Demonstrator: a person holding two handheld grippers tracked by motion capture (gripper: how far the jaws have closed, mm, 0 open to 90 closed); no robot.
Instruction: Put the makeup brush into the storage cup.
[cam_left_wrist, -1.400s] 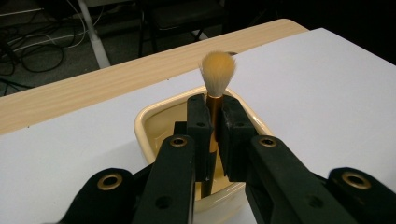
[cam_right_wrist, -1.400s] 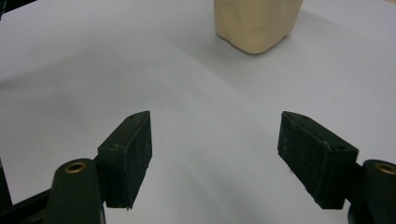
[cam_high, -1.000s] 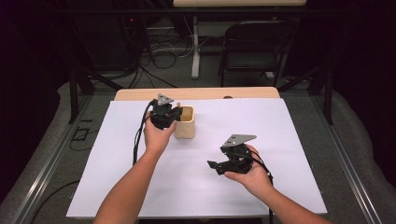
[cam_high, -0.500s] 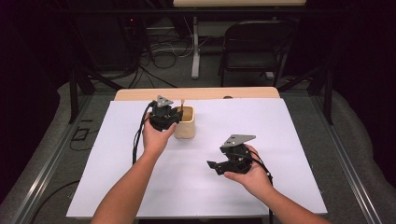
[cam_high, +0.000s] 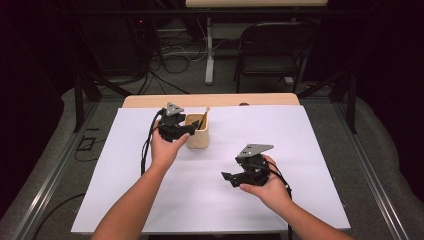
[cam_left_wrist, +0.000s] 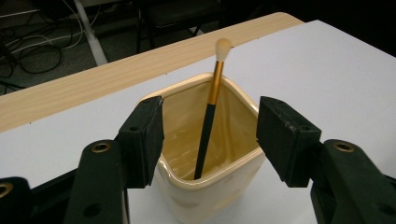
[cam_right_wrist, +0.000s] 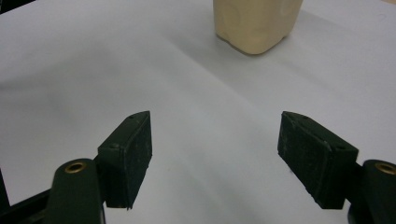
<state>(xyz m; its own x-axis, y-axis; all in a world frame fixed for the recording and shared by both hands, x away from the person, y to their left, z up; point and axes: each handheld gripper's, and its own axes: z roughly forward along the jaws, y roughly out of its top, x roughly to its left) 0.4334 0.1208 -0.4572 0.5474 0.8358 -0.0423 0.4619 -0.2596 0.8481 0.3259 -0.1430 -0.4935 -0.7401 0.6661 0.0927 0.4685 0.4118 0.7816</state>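
From the high view we see the left claw right at the cream cup near the far edge of the white tabletop, and the right claw well apart from it. In the left gripper view its jaws have just been opening and stand released, flanking the cup; the brush leans inside, untouched. In the right gripper view the right claw is released over bare tabletop, with the cup beyond.

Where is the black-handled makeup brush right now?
In the left gripper view, the black-handled makeup brush stands tilted inside the cream ceramic cup, bristles up, between the left gripper's open jaws.
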